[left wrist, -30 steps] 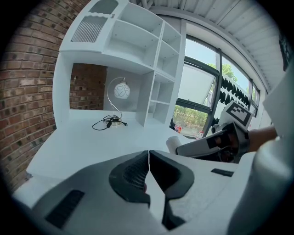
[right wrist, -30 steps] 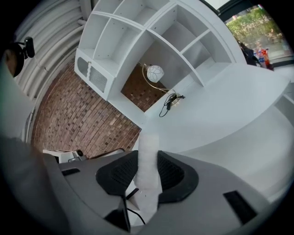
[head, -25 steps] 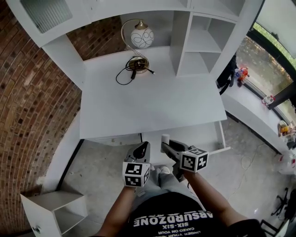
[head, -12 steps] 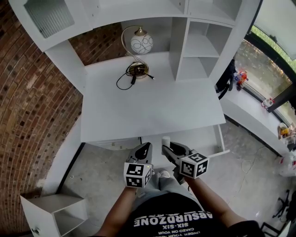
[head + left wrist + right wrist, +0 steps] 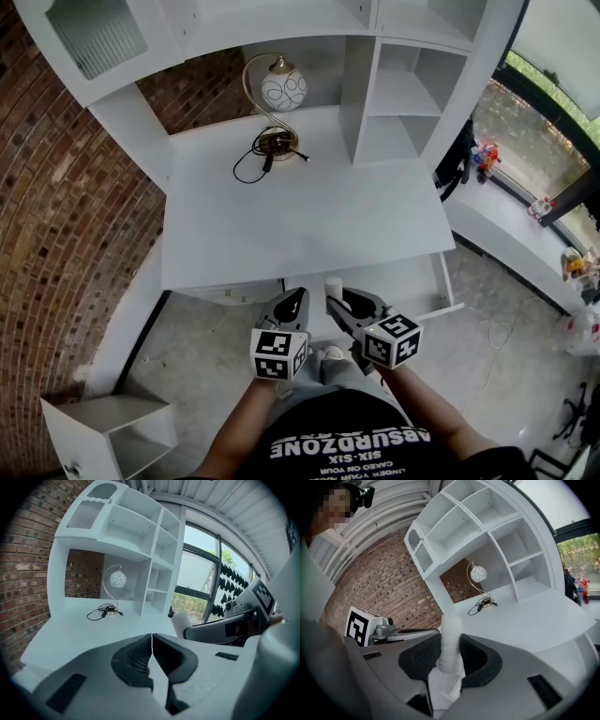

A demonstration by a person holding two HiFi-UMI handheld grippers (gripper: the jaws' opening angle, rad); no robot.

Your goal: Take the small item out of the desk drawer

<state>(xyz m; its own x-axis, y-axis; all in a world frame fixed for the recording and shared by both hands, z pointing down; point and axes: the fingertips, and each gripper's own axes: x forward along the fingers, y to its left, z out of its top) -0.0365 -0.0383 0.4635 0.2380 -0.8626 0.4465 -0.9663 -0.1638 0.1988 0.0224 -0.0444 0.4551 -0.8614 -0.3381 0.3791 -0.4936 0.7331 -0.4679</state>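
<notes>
A small white foam-like cylinder stands upright between the pads of my right gripper, which is shut on it, in front of the desk's edge over the open drawer. In the right gripper view the cylinder fills the gap of the right gripper. My left gripper hangs just to the left of it, shut with nothing between its jaws; the left gripper shows its pads touching. From there the cylinder shows at the right.
The white desk top carries a globe lamp with a black cable. Open shelves rise at the back right. A small white cabinet sits on the floor at the left, beside a brick wall.
Hardly anything has moved. My right gripper's marker cube has dropped slightly toward me while the white cylinder stays gripped in the same spot; the left gripper is still.
</notes>
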